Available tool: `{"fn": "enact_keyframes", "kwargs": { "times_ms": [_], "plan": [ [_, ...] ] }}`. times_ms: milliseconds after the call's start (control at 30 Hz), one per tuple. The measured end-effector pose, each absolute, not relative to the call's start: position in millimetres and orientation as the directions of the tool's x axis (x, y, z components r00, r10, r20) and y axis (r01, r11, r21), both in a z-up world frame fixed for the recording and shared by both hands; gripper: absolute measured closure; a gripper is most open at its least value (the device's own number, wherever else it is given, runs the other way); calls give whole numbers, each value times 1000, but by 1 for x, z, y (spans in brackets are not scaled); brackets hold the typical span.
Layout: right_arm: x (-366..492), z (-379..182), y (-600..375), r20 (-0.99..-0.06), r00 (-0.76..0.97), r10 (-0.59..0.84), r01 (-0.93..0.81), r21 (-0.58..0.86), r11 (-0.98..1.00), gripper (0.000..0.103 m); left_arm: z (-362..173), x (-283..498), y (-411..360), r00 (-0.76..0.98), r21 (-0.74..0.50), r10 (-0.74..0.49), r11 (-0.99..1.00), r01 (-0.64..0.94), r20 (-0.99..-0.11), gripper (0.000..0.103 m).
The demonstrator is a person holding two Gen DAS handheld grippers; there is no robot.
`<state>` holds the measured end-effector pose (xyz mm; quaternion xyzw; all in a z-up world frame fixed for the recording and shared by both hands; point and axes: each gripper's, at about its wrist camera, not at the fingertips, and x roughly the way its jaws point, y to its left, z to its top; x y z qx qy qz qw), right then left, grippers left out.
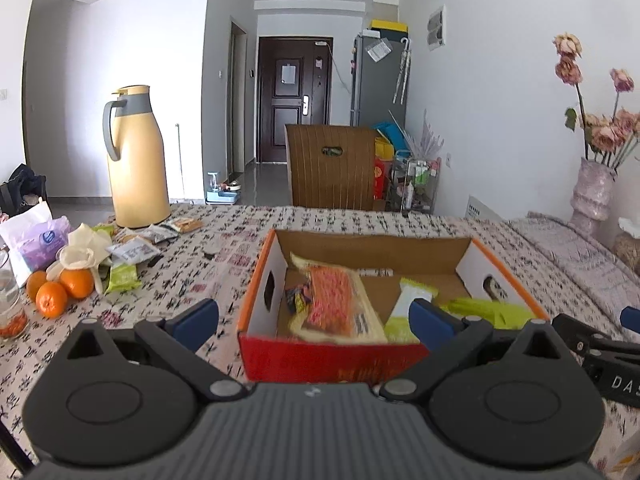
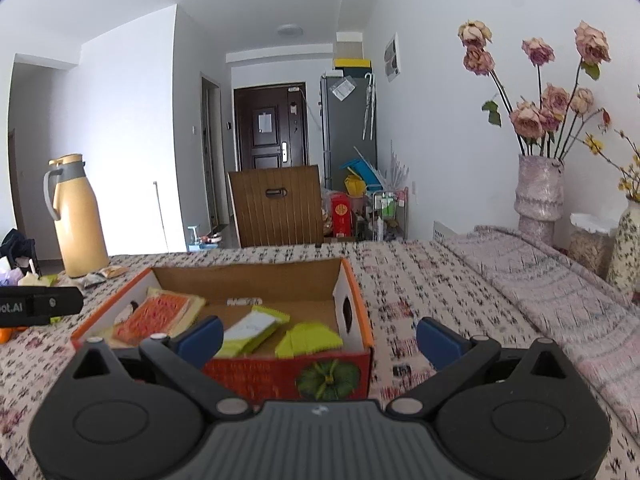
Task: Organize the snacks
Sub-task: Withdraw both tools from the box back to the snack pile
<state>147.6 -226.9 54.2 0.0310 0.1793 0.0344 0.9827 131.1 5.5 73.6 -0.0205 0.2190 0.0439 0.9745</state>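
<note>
An open cardboard box (image 1: 256, 280) (image 2: 352, 280) with orange rim and red front stands on the patterned tablecloth. Inside lie an orange-and-yellow snack packet (image 1: 336, 304) (image 2: 154, 314), a white-and-green bar (image 1: 408, 304) (image 2: 252, 330) and a lime-green packet (image 1: 488, 310) (image 2: 308, 340). More loose snack packets (image 1: 136, 248) lie at the left by the jug. My left gripper (image 1: 316, 320) is open and empty, just before the box's near wall. My right gripper (image 2: 320, 336) is open and empty, at the box's near right corner.
A yellow thermos jug (image 1: 138, 160) (image 2: 76, 216) stands at the far left. Oranges (image 1: 60, 290), a purple tissue pack (image 1: 38, 244) and a glass jar (image 1: 10, 304) lie at the left edge. A vase of dried roses (image 2: 538, 192) stands at the right on a folded cloth. A wooden chair (image 1: 330, 168) is behind the table.
</note>
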Motion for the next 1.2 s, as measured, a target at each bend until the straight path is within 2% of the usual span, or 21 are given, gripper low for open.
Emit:
{"fn": "enact_keyframes", "kwargs": {
  "times_ms": [233, 433, 833, 1200],
  "plan": [
    [124, 36, -234, -394, 914, 99, -70, 86, 994, 0, 57, 106, 10, 889, -26, 70, 995, -92, -452, 0],
    [111, 19, -240, -439, 893, 101, -73, 80, 994, 0, 35, 94, 19, 858, -43, 64, 994, -100, -509, 0],
    [107, -22, -246, -548, 833, 80, -58, 56, 997, 0, -8, 95, 27, 809, -22, 70, 995, -102, -584, 0],
    [128, -33, -240, -592, 804, 53, -53, 16, 998, 0, -16, 99, 34, 807, -62, 39, 994, -93, -589, 0]
  ]
}}
